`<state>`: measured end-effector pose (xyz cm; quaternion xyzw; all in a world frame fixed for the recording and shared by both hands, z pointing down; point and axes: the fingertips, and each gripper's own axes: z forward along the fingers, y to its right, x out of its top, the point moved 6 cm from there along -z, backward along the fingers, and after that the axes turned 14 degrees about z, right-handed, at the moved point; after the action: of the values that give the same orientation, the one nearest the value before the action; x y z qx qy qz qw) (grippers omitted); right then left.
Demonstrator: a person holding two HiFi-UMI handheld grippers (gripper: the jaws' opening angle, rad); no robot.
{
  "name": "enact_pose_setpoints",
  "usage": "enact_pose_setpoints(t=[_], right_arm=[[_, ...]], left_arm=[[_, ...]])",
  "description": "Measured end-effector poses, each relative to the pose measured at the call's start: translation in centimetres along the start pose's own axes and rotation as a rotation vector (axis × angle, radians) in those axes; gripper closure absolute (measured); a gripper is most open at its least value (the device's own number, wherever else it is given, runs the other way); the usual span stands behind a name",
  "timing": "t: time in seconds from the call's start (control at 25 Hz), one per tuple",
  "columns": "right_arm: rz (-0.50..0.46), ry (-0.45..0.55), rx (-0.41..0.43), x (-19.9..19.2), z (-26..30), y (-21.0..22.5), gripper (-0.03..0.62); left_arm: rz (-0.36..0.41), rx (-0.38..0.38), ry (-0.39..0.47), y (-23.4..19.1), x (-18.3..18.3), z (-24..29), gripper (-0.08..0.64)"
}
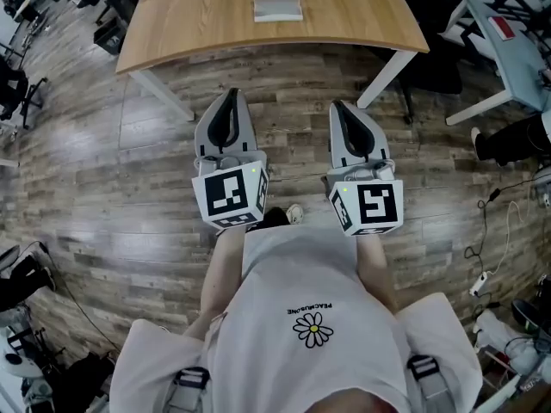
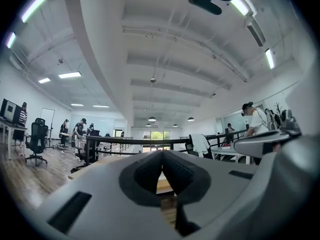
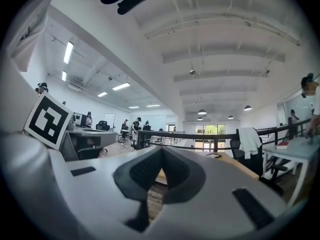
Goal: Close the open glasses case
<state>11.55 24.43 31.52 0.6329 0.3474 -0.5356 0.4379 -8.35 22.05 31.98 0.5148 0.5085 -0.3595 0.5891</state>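
The glasses case (image 1: 277,8) lies open on the wooden table (image 1: 207,15), near its far middle; it looks pale grey with its lid up. I hold both grippers level over the floor, short of the table's near edge and well away from the case. In the head view my left gripper (image 1: 231,94) has its jaws meeting at the tips with nothing between them. My right gripper (image 1: 342,107) stands the same way, shut and empty. In each gripper view the dark pads touch at the tip, for the left gripper (image 2: 162,154) and the right gripper (image 3: 161,152), with the table edge just beyond.
White table legs (image 1: 383,76) stand ahead on the wood-plank floor. A pale desk (image 1: 508,50) and a dark chair are at the right, cables (image 1: 482,274) lie on the floor at the lower right, and office chairs (image 1: 13,93) sit at the left. People stand at desks far off.
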Motion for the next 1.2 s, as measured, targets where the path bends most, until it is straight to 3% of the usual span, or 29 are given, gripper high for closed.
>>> enact_pose_setpoints(t=[0.4,0.6,0.8,1.2], right_arm=[[0.116,-0.093,0.016,-2.5,1.1,1.2,0.584],[0.068,-0.068,0.026,-2.2,3.1,2.1,0.584],[0.057,-0.074,0.034,-1.9,7.3,4.8,0.584],[-0.029,-0.112,0.053,0.3,22.8,9.4,0.584]], left_arm=[[-0.050,0.037,0.016,-0.6,-0.4,-0.2,0.543],[-0.061,0.019,0.049,-0.7,-0.6,2.5,0.543],[-0.024,-0.039,0.058,-0.2,-1.3,9.1,0.543],[0.043,0.000,0.050,-5.7,-2.2,26.8,0.543]])
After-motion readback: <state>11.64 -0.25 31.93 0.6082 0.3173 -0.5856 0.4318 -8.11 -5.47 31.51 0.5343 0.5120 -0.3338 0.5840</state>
